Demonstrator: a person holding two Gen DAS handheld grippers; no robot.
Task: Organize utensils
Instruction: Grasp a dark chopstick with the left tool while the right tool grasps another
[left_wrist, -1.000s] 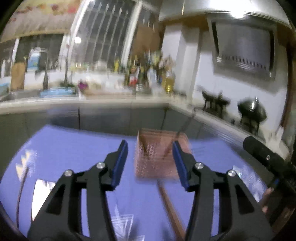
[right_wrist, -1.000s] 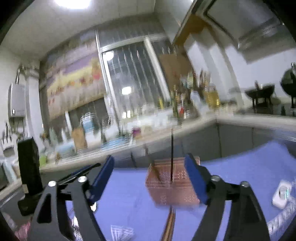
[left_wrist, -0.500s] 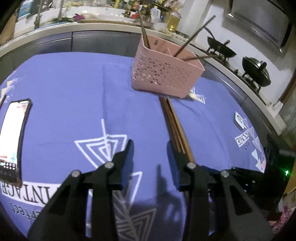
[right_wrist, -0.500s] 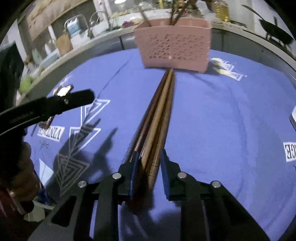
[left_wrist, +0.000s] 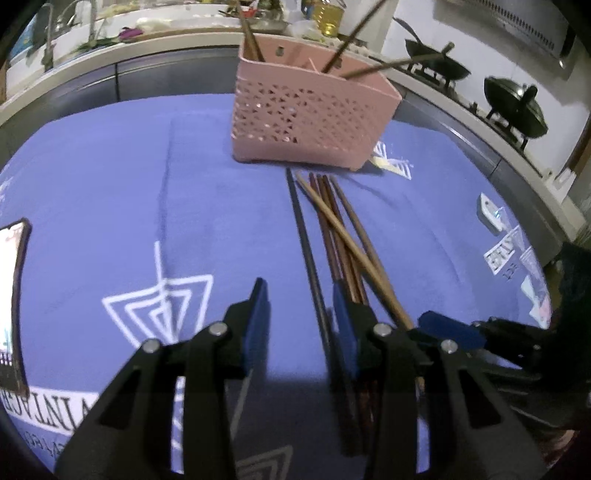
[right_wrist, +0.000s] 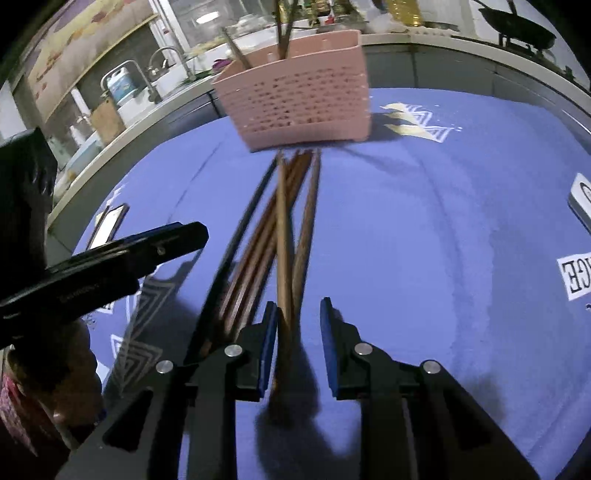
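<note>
A pink perforated utensil basket (left_wrist: 310, 122) stands on the blue tablecloth (left_wrist: 110, 206) and holds a few chopsticks; it also shows in the right wrist view (right_wrist: 299, 103). Several loose brown chopsticks (left_wrist: 343, 236) and one black chopstick (left_wrist: 306, 247) lie in front of it, fanned out; they also show in the right wrist view (right_wrist: 284, 229). My left gripper (left_wrist: 299, 317) is open, low over the cloth, with the black chopstick between its jaws. My right gripper (right_wrist: 295, 332) is open around the near ends of two brown chopsticks.
A phone (left_wrist: 13, 295) lies at the cloth's left edge. A small white device (left_wrist: 489, 214) lies at the right. Beyond the table runs a counter with a sink, bottles and dark woks (left_wrist: 515, 110) on a stove.
Both grippers came down from facing the room to the cloth. The chopsticks, a tight bundle half a second ago, now lie fanned out. The right gripper's jaws have widened.
</note>
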